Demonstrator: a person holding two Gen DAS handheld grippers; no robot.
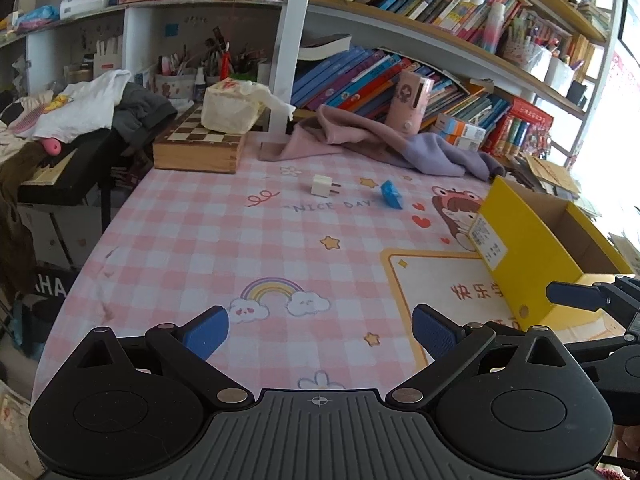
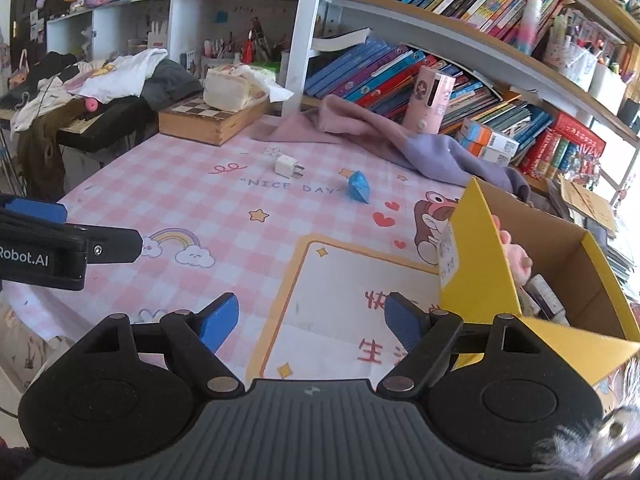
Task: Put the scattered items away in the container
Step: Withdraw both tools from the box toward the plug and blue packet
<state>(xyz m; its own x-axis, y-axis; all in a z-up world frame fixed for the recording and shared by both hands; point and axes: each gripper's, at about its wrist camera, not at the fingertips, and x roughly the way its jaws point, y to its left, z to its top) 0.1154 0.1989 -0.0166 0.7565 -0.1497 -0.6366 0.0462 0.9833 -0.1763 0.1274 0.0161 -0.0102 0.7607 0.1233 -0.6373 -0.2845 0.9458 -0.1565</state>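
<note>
Both grippers empty, jaws wide: left gripper (image 1: 320, 330), right gripper (image 2: 311, 318), both hovering over the near part of the pink checked mat (image 1: 192, 240). Landmark: yellow box (image 2: 476, 280), open top, already holding a few items. Two things are outside it: white plug adapter (image 2: 289, 166) and blue packet (image 2: 358, 187), both beyond the box's left wall, toward the shelves. The packet is the nearer one to the box; the adapter sits further left.

Risks, my read:
- Adapter is small, prongs sideways. An off-centre pinch could twist it out.
- Packet looks soft and crinkly, so it could slip.
- The box is light cardboard. A knock on its tall left wall during drop-off could shove it.
</note>
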